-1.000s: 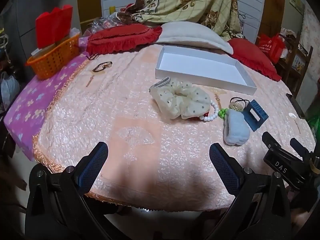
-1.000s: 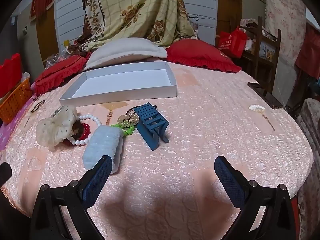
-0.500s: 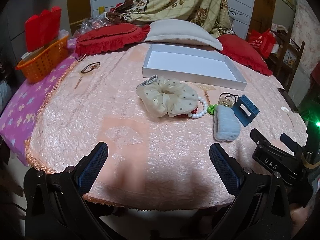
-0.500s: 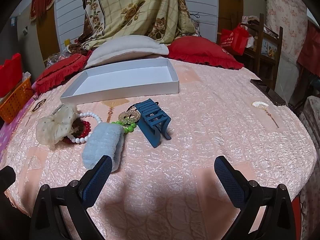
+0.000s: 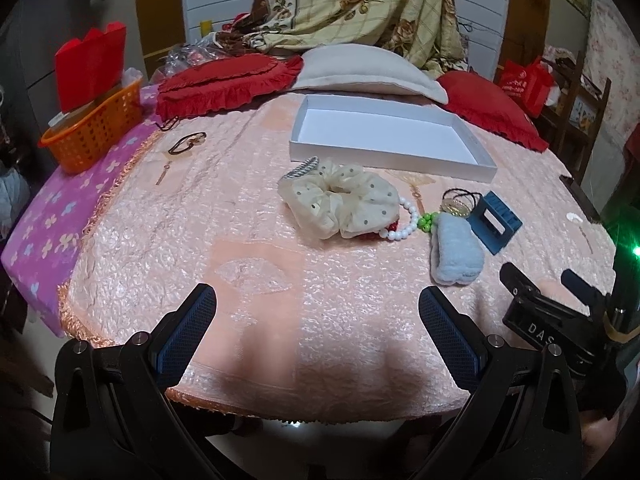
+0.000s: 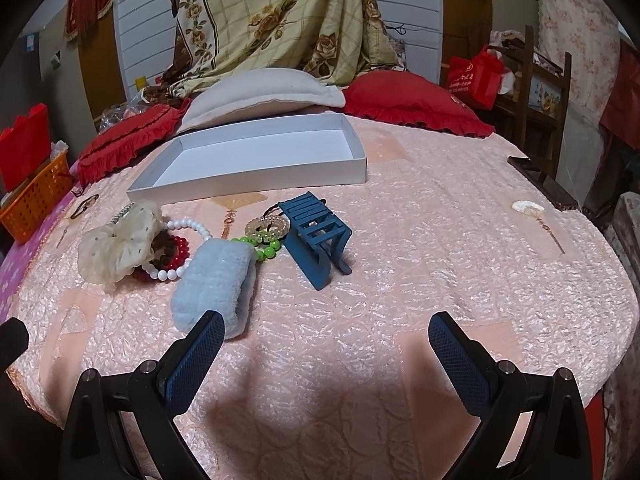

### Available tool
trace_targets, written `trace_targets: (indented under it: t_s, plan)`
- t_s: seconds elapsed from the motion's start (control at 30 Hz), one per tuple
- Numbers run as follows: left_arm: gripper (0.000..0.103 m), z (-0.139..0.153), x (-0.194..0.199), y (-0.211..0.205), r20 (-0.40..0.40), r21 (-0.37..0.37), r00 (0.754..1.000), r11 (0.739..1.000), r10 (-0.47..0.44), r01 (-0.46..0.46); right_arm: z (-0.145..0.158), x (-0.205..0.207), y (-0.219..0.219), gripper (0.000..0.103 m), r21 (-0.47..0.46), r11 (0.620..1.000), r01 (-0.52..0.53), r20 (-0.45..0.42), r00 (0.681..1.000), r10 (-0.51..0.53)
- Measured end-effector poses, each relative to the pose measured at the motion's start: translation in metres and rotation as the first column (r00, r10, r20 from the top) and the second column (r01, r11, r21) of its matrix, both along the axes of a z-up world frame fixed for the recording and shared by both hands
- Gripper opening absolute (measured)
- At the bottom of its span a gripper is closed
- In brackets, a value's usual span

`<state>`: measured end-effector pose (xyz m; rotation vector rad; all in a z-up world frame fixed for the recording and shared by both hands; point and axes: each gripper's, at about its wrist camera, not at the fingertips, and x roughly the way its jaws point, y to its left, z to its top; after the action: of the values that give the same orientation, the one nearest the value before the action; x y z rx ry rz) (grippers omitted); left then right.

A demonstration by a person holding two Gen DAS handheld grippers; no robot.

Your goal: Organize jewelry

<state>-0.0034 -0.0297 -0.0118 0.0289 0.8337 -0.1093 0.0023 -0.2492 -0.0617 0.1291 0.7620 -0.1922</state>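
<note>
Both fingers point(image 6: 200, 344) short of jewelry point(image 6: 264, 230)

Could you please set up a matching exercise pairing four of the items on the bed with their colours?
Items:
1. hair claw clip
2. scrunchie
3. box
4. fluffy band

Colours:
a. white
b. pale blue
c. dark blue
d. cream with dark dots

Pairs: 1-c, 2-d, 3-a, 4-b
</note>
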Motion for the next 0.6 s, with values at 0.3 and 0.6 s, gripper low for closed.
trace_targets:
  t_s: [0.3, 0.6]
  plan:
    - [0.102, -0.003, 0.007, 0.003, -0.008, 0.050, 0.998, 0.997, 0.059, -0.059, -0.002, 0.000, 0.002, 0.091, 0.029, 0.999, -0.035, 0.007, 0.999, 0.035]
    - [0.102, -0.007, 0.014, 0.012, -0.024, 0.038, 0.995, 0.994, 0.102, -0.101, -0.008, 0.004, 0.009, 0.088, 0.040, 0.995, -0.091, -0.005, 0.996, 0.091]
